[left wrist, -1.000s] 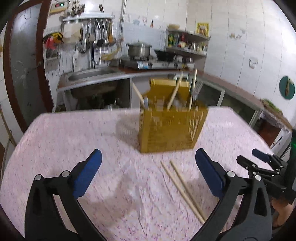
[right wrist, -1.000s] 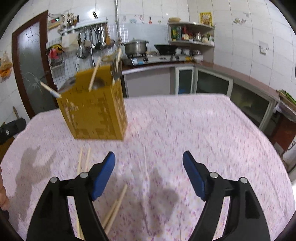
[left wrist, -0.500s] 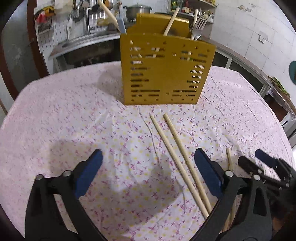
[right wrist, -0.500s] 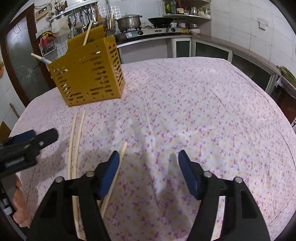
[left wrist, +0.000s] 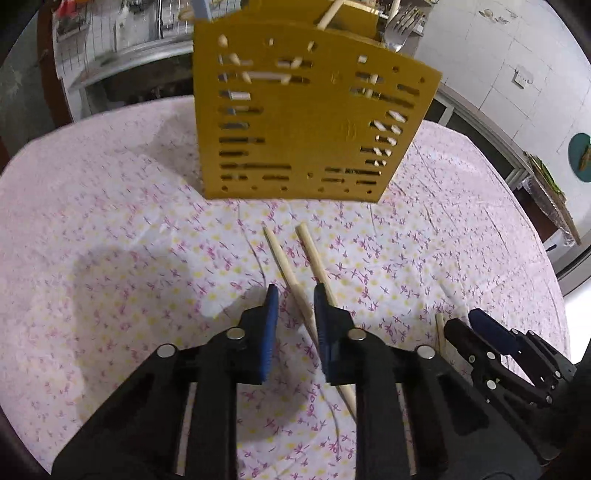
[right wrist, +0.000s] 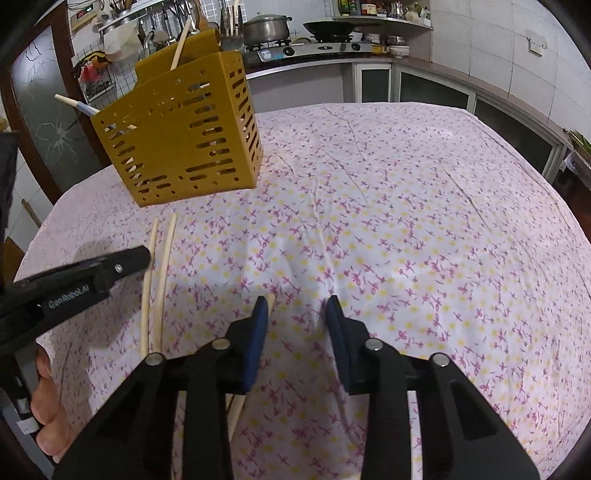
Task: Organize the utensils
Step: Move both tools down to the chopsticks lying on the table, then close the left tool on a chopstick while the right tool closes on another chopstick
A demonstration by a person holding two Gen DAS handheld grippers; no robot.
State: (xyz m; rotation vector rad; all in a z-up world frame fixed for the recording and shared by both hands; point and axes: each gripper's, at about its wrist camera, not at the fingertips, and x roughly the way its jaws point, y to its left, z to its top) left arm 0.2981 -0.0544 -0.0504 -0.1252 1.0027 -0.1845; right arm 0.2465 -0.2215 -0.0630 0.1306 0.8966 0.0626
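Left hand-held gripper (left wrist: 293,295), jaws partly apart, straddles one chopstick (left wrist: 282,258); its long axis runs toward 11 o'clock, at the yellow utensil caddy (left wrist: 303,122). Right hand-held gripper (right wrist: 297,308) partly apart, empty.

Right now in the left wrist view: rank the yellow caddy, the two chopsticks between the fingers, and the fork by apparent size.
1. Yellow caddy, by far the largest.
2. The two chopsticks: alike in visible length, and their near ends are hidden by the left gripper, so they stay unranked.
3. Fork, smallest; only its tines show above the caddy rim.
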